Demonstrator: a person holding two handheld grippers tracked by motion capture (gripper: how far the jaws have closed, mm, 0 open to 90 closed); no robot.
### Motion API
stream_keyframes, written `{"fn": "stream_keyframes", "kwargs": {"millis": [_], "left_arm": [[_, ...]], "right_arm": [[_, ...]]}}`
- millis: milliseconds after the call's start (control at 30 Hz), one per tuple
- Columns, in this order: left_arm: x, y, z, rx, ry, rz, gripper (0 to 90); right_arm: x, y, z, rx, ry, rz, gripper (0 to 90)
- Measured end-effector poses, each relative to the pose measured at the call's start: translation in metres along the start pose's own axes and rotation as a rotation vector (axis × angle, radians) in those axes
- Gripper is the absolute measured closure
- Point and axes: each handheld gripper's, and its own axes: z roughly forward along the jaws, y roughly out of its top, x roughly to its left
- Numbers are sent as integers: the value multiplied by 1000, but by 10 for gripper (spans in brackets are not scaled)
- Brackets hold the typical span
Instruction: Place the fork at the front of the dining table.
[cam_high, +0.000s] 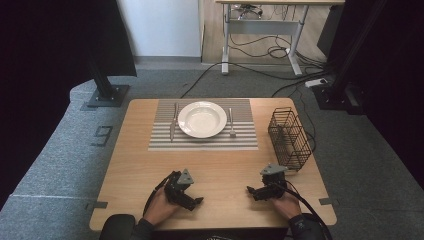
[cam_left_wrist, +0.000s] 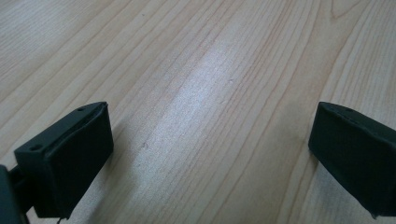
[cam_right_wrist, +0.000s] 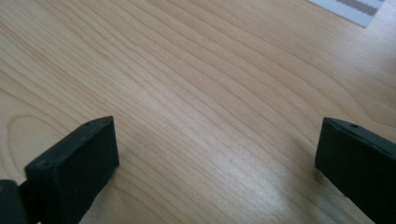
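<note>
My left gripper (cam_high: 194, 202) rests low over the near part of the wooden table (cam_high: 220, 165), held by a hand at the front edge. Its jaws stand wide apart in the left gripper view, the gripper (cam_left_wrist: 212, 110) having only bare wood between them. To the right, my right gripper (cam_high: 251, 191) is also down near the tabletop, pointing left. In the right gripper view that gripper (cam_right_wrist: 218, 123) is open and has nothing between its jaws.
A striped placemat (cam_high: 200, 142) lies at the far middle of the table, its corner (cam_right_wrist: 355, 9) showing in the right gripper view. On it are a white plate (cam_high: 202, 119), a knife (cam_high: 173, 122) to its left and a fork (cam_high: 231, 122) to its right. A black wire basket (cam_high: 289, 139) stands at the right edge.
</note>
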Motion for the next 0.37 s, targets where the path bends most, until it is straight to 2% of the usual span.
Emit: {"fn": "stream_keyframes", "kwargs": {"millis": [67, 367], "left_arm": [[0, 0, 0, 0, 0, 0, 0], [0, 0, 0, 1, -1, -1, 0]], "right_arm": [[-1, 0, 1, 8, 6, 14, 0], [-2, 0, 1, 9, 7, 11, 0]]}}
